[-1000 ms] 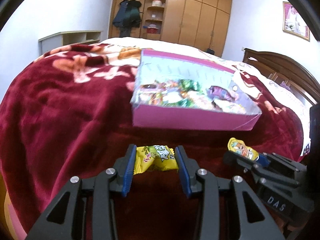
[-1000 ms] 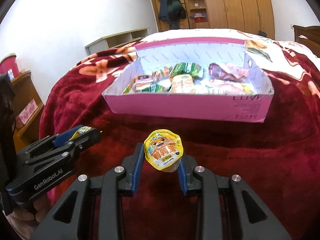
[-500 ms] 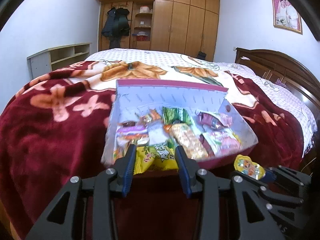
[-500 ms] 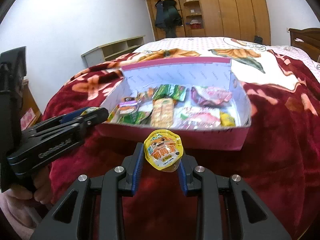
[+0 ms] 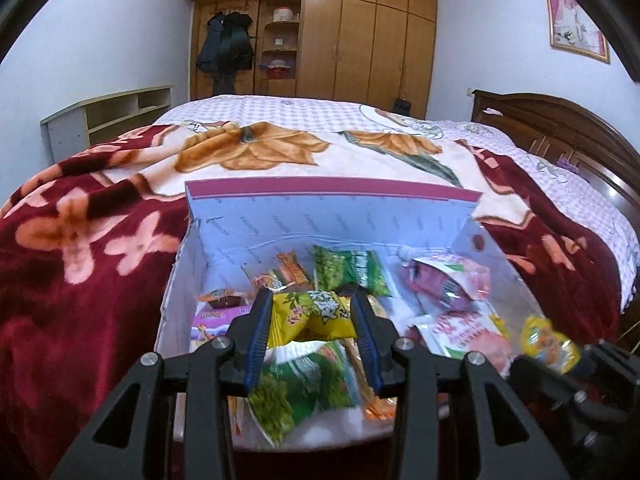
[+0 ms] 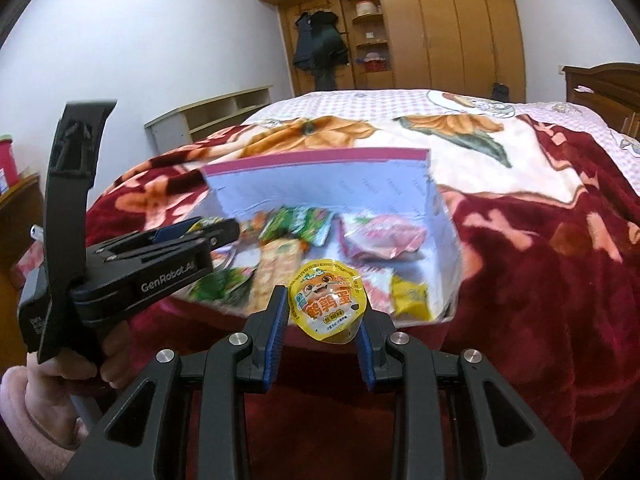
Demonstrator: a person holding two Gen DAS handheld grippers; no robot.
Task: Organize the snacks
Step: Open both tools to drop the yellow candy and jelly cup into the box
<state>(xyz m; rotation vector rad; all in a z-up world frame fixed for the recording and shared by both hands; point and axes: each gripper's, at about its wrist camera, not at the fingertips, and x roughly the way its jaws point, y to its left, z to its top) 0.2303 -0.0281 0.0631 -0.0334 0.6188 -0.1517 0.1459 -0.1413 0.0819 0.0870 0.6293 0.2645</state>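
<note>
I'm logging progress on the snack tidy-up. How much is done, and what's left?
Done: the pink cardboard box on the bed already holds many snack packets. In hand: the left hand-held gripper holds a yellow snack packet above the box, and the right hand-held gripper holds a round yellow sealed snack cup near the front edge. Left: dropping both in. No other loose snacks are in view.

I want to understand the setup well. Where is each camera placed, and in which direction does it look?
Left wrist: on the left gripper, looking along its fingers into the pink snack box; holds a yellow snack packet; right gripper at lower right.
Right wrist: on the right gripper, facing the box's near edge; holds a quail egg pack; left gripper and hand at left.
Shared: box, bed blanket, wardrobe.
</note>
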